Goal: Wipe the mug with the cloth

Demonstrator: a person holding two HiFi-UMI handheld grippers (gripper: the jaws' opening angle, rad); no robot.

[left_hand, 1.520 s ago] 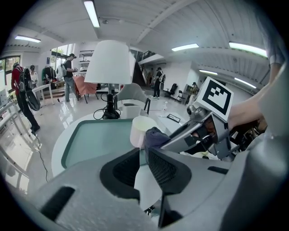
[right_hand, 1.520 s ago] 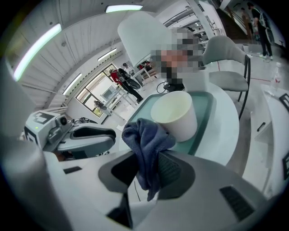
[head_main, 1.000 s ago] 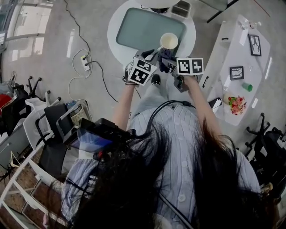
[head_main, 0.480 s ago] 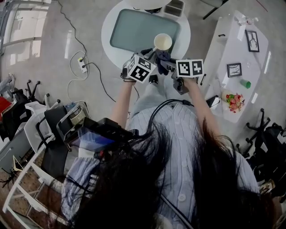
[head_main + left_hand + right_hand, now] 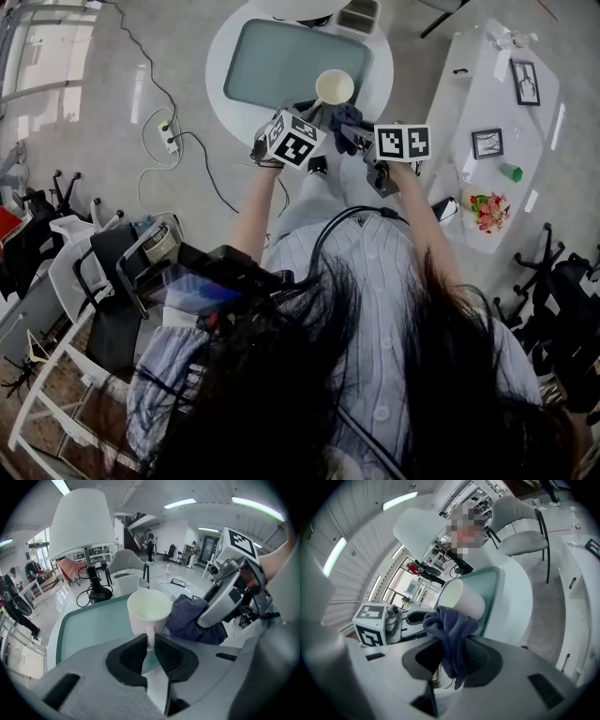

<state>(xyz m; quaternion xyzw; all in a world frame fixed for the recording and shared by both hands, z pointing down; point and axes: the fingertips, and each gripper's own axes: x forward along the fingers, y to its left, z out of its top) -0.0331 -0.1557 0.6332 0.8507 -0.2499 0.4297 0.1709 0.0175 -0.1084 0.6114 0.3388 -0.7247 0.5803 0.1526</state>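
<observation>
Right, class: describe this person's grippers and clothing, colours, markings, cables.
The left gripper and right gripper are grey with dark ribbed pads. Each carries a white cube with black square markers. The striped shirt is pale; a black cable crosses it.

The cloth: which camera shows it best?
The right gripper view: the cloth hangs large, pinched between the jaws, close to the mug. The left gripper view shows it bunched beside the mug; the head view, only a small dark patch.

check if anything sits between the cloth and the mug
Nothing visible does. The cloth, clamped in the right hand-held gripper, appears to touch the mug on its side, while the left hand-held gripper holds the mug by its handle.
</observation>
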